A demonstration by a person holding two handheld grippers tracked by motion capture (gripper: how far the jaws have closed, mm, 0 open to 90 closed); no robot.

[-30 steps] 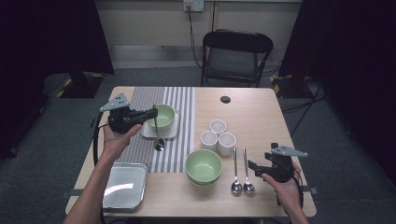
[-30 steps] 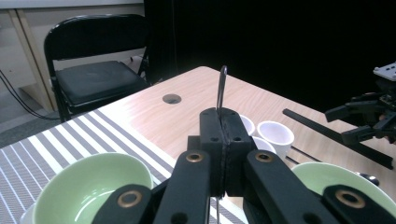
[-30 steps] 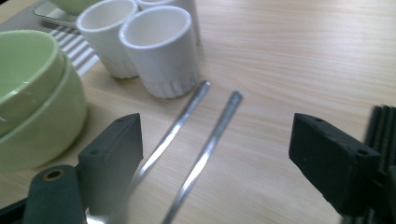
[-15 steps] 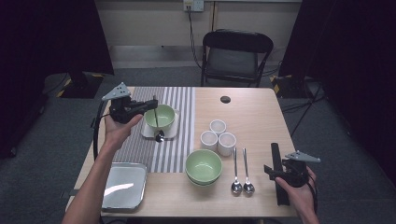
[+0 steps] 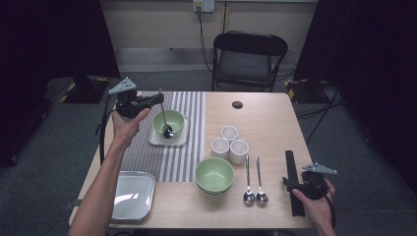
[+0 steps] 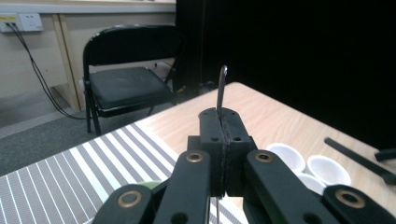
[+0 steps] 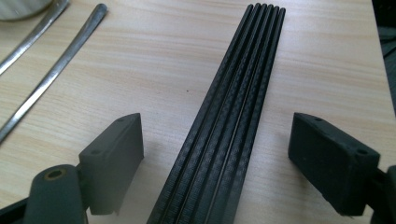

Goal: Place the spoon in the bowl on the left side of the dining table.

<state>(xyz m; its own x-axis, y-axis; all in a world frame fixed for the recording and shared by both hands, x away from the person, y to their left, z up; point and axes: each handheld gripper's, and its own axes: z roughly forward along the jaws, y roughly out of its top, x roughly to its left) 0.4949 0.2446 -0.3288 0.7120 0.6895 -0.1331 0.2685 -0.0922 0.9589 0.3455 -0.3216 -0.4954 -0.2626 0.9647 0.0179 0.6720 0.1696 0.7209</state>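
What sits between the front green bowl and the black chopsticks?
High view: two spoons lie side by side on the table, between the green bowl and the chopsticks under the open right gripper.

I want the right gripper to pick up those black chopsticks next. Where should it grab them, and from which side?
Grip the chopsticks across their width near the near end, coming straight down from above. They lie flat on the table as a tight parallel bundle, and the right gripper already straddles them with its jaws open on either side, so closing would squeeze the bundle together. This is a judgement.
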